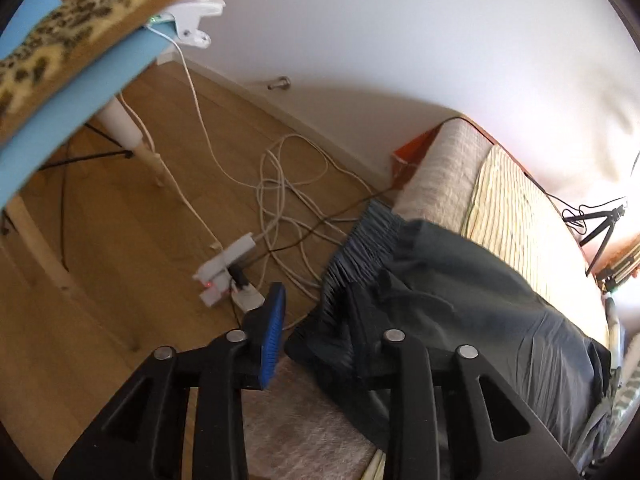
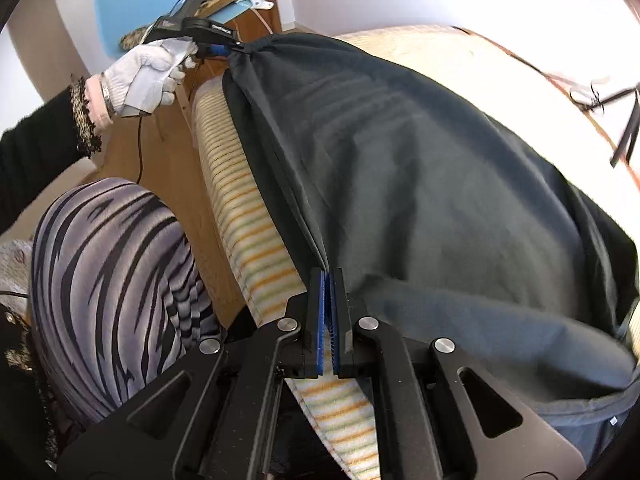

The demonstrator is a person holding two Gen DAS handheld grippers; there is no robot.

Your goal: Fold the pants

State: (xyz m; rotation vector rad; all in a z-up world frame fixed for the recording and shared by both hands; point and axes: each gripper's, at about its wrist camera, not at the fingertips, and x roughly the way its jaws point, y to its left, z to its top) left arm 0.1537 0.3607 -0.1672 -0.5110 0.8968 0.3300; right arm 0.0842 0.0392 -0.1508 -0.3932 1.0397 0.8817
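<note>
Two grippers are working: my right gripper, lower centre, is pinching the pants edge on the bed; my left gripper is spread partway around the waistband, overhanging the floor — it could slide off.

A home bedroom: a bed with striped bedding, wood floor, and tangled charger cables.

White knit glove, black sleeve, possibly lace-trimmed cuff, zebra-striped leggings
</note>
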